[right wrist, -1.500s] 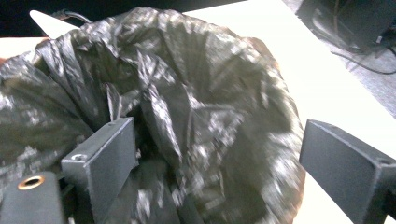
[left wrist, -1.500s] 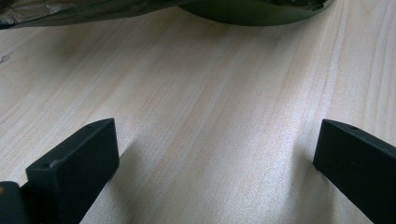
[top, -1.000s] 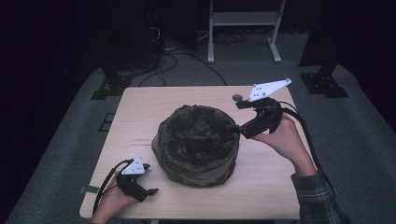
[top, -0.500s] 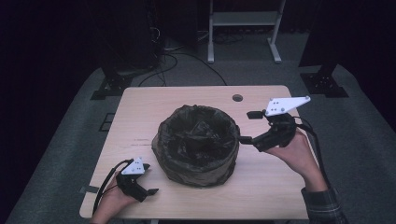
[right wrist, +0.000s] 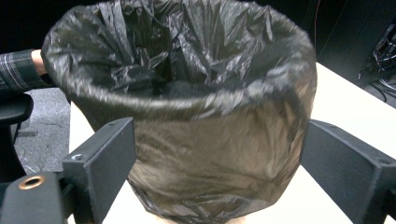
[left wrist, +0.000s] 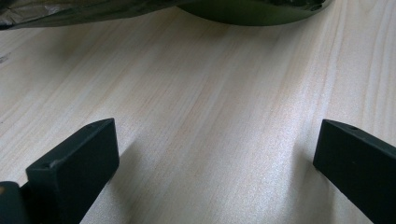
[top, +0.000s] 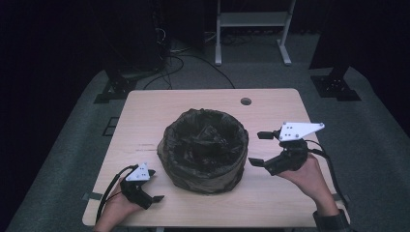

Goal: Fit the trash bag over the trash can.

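Note:
A round bin lined with a black plastic bag stands in the middle of the wooden table. My right gripper hovers just right of the bin, jaws wide open and pointing at its side. In the right gripper view the bag-lined bin sits a short way ahead between the two spread jaws. My left gripper rests low at the table's front left, open, nothing between its jaws. In the left gripper view, bare wood lies ahead and the bin's base shows at the top edge.
A small round cable hole sits near the table's far edge. Dark stands, cables and a white frame stand on the grey carpet behind the table. A plaid sleeve shows beyond the bin in the right gripper view.
My right gripper has come away from the bin's far right rim, moving toward the front and right, and now hangs beside the bin. The left gripper has stayed put.

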### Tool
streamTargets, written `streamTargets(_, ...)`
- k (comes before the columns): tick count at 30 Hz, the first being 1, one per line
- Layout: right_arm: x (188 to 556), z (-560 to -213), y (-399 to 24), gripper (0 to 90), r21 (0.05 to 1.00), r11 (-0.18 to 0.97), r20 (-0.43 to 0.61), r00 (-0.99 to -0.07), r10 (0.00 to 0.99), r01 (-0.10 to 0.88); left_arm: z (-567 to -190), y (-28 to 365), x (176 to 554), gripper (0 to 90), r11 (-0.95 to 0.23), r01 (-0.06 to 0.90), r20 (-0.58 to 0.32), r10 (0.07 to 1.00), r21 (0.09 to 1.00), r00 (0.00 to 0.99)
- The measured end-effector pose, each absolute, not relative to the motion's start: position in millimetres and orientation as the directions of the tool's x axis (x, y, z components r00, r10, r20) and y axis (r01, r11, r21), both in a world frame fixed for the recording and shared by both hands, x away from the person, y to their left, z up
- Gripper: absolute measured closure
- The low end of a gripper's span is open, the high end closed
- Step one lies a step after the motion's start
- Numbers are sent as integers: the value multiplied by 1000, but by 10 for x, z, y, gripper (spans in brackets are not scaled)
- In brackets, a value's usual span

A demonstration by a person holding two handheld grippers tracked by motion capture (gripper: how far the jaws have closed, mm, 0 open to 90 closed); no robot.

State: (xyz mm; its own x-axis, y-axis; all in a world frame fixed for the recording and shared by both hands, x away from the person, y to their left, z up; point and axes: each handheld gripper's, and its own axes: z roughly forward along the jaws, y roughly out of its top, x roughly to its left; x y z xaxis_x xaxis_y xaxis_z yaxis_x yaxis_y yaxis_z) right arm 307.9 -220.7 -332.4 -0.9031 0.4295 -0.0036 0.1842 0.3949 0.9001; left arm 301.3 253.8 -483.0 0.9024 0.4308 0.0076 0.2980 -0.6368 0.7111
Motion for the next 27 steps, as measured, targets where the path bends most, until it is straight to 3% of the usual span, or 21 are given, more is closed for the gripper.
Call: streamTargets(27, 2957, -3947, -2288, 94, 904, 367, 26, -885, 464, 219, -4831, 2536, 3010, 0, -637, 297, 7, 428, 712, 904)
